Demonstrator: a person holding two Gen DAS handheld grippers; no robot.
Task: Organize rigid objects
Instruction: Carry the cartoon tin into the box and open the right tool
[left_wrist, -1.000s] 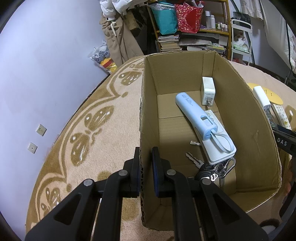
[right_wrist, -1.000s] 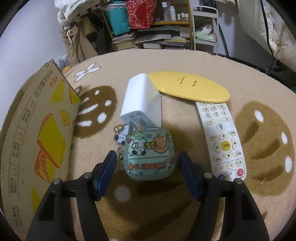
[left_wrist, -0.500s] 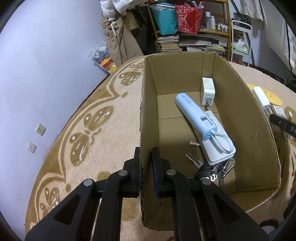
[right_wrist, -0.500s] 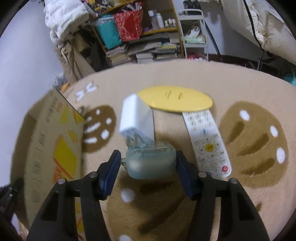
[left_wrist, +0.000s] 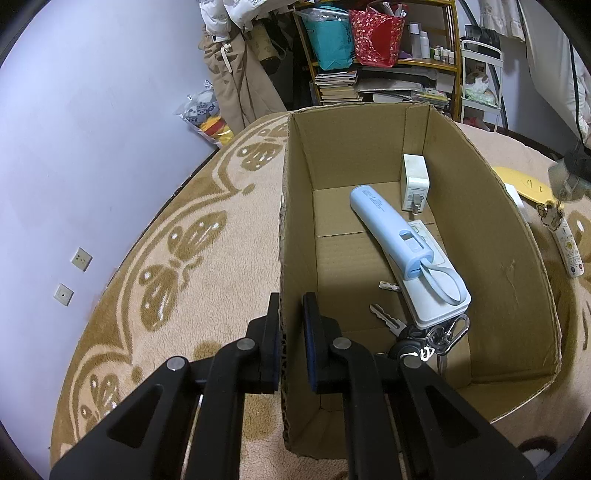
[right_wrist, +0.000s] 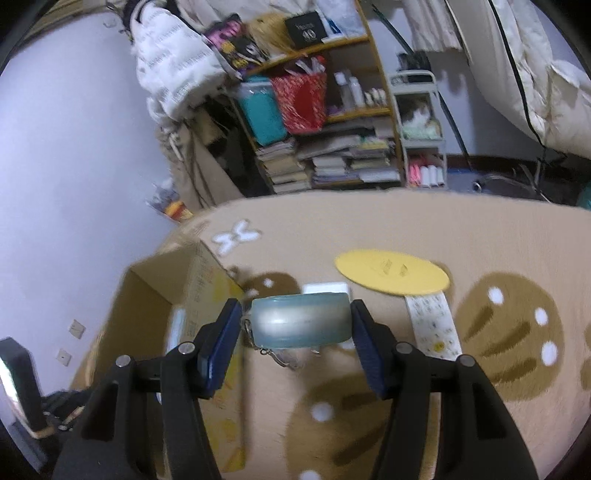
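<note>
- rug (left_wrist: 207, 258): beige with brown motifs, spread over the floor; cluttered shelf (right_wrist: 332, 147) against the lilac wall.
- cardboard box (left_wrist: 491, 236): open on the rug, holding a blue power bank (left_wrist: 391, 229), white charger (left_wrist: 415, 181) and keys (left_wrist: 417, 339).
- left gripper (left_wrist: 290, 332): tilted down, jaws clamped on the box's near wall.
- right gripper (right_wrist: 297, 328): raised above the rug, jaws pressed on a green earbud case (right_wrist: 301, 319); yellow disc (right_wrist: 391, 271) and remote (right_wrist: 432, 325) lie beyond.

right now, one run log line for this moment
left gripper: shut on cardboard box wall | right gripper: shut on green earbud case, lifted | next: into box
</note>
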